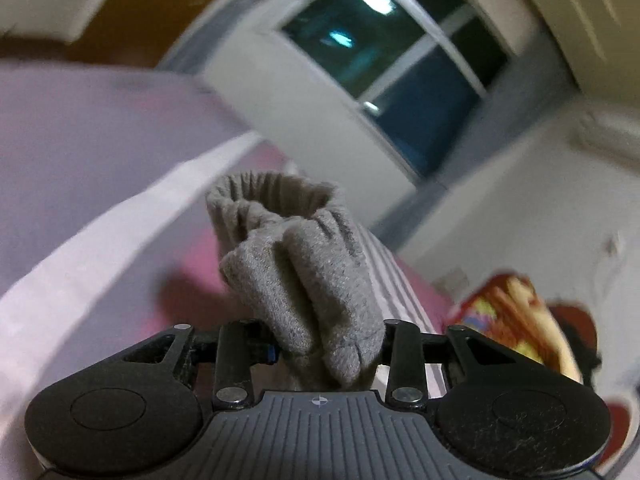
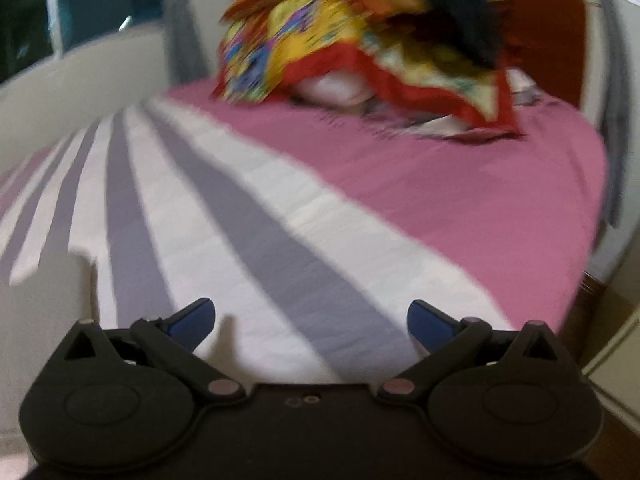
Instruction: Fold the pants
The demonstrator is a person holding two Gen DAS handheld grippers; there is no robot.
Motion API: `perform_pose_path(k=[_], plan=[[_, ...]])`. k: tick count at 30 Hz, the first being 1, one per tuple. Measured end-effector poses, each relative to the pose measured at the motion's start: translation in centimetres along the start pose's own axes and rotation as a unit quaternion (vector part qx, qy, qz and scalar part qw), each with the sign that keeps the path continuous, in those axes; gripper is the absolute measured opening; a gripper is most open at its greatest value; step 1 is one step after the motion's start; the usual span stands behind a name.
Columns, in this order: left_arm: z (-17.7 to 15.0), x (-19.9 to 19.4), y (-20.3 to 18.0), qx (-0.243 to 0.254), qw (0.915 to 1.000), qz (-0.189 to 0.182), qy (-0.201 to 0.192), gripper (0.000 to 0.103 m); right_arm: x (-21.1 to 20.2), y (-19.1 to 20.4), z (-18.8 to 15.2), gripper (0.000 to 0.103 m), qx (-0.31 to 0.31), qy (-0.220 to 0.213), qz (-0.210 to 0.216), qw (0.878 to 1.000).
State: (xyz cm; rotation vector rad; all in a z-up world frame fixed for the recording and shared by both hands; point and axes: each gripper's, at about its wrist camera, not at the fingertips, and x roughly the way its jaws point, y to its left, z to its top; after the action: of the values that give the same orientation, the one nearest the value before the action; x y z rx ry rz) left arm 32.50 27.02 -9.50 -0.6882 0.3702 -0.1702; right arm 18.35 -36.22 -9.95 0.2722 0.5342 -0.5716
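Observation:
My left gripper (image 1: pixel 320 344) is shut on the grey pants (image 1: pixel 304 272); bunched fabric with a ribbed elastic band rises from between the jaws, lifted above the bed. The pads are hidden by the cloth. My right gripper (image 2: pixel 312 320) is open and empty, its blue fingertips (image 2: pixel 196 318) spread wide over the striped bedsheet (image 2: pixel 248 216). A pale grey patch at the left edge of the right wrist view (image 2: pixel 44 292) may be part of the pants; I cannot tell.
The bed has a pink, white and grey striped sheet (image 1: pixel 80 184). A colourful heap of cloth (image 2: pixel 360 40) lies at the bed's far end and also shows in the left wrist view (image 1: pixel 516 320). A dark window (image 1: pixel 400 60) and white walls stand behind.

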Motion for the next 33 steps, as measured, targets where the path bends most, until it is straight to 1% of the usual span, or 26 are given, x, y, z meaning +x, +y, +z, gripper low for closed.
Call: perform_pose_path(k=[2, 3, 4, 6, 8, 10, 13, 15, 18, 22, 24, 26, 27, 28, 29, 30, 31, 32, 33], plan=[[0.0, 1.8, -3.5, 0.036, 0.9992, -0.014, 0.011, 0.035, -1.0, -1.6, 0.1, 0.103, 0.044, -0.019, 0.012, 0.999], [-0.1, 2.4, -5.3, 0.051, 0.9983, -0.021, 0.016, 0.035, -1.1, -2.3, 0.0, 0.103, 0.061, -0.020, 0.022, 0.998], [-0.5, 1.2, -6.8, 0.063, 0.9974, -0.028, 0.020, 0.035, -1.2, -3.0, 0.0, 0.103, 0.080, -0.017, 0.031, 0.996], [-1.5, 3.4, -10.1, 0.081, 0.9949, -0.046, 0.038, 0.035, -1.0, -4.4, -0.1, 0.103, 0.111, -0.012, 0.043, 0.993], [-2.3, 4.2, -13.0, 0.103, 0.9913, -0.059, 0.058, 0.035, -0.5, -5.2, 0.0, 0.103, 0.129, -0.002, 0.037, 0.991], [-3.7, 5.7, -16.1, 0.131, 0.9853, -0.073, 0.083, 0.035, -0.1, -5.8, -0.1, 0.103, 0.141, 0.009, 0.034, 0.989], [-6.7, 7.8, -20.2, 0.174, 0.9734, -0.088, 0.121, 0.035, 0.1, -6.7, -0.1, 0.103, 0.155, 0.008, 0.034, 0.987], [-9.0, 9.4, -22.4, 0.205, 0.9630, -0.091, 0.149, 0.035, 0.1, -7.0, -0.3, 0.103, 0.162, 0.010, 0.035, 0.986], [-12.1, 10.2, -24.9, 0.250, 0.9471, -0.088, 0.181, 0.035, 0.6, -7.5, -0.3, 0.103, 0.172, 0.019, 0.037, 0.984], [-15.8, 11.4, -26.6, 0.290, 0.9294, -0.079, 0.214, 0.035, 0.9, -7.6, -0.4, 0.103, 0.172, 0.027, 0.041, 0.984], [-17.6, 12.1, -27.4, 0.315, 0.9173, -0.066, 0.234, 0.036, 1.0, -7.7, -0.4, 0.103, 0.172, 0.031, 0.044, 0.984], [-19.2, 13.9, -28.2, 0.331, 0.9060, -0.053, 0.258, 0.042, 1.3, -7.9, -0.4, 0.102, 0.175, 0.037, 0.047, 0.983], [-19.8, 14.1, -28.5, 0.340, 0.9004, -0.055, 0.266, 0.060, 1.4, -7.9, -0.4, 0.102, 0.177, 0.040, 0.048, 0.982], [-20.5, 14.3, -29.0, 0.340, 0.8974, -0.069, 0.272, 0.088, 1.5, -8.0, -0.4, 0.102, 0.179, 0.042, 0.049, 0.982], [-20.9, 14.3, -29.3, 0.330, 0.8955, -0.092, 0.284, 0.098, 1.5, -8.0, -0.4, 0.102, 0.179, 0.043, 0.049, 0.982], [-21.2, 14.5, -29.8, 0.324, 0.8929, -0.105, 0.295, 0.103, 1.5, -7.9, -0.5, 0.102, 0.178, 0.044, 0.049, 0.982], [-21.6, 14.3, -30.2, 0.328, 0.8904, -0.108, 0.297, 0.103, 1.5, -7.9, -0.4, 0.102, 0.177, 0.044, 0.049, 0.982], [-21.6, 13.9, -30.5, 0.337, 0.8905, -0.101, 0.289, 0.103, 1.5, -7.9, -0.4, 0.102, 0.177, 0.044, 0.048, 0.982], [-21.3, 13.4, -30.6, 0.335, 0.8945, -0.096, 0.279, 0.103, 1.5, -8.0, -0.4, 0.102, 0.177, 0.045, 0.048, 0.982]])
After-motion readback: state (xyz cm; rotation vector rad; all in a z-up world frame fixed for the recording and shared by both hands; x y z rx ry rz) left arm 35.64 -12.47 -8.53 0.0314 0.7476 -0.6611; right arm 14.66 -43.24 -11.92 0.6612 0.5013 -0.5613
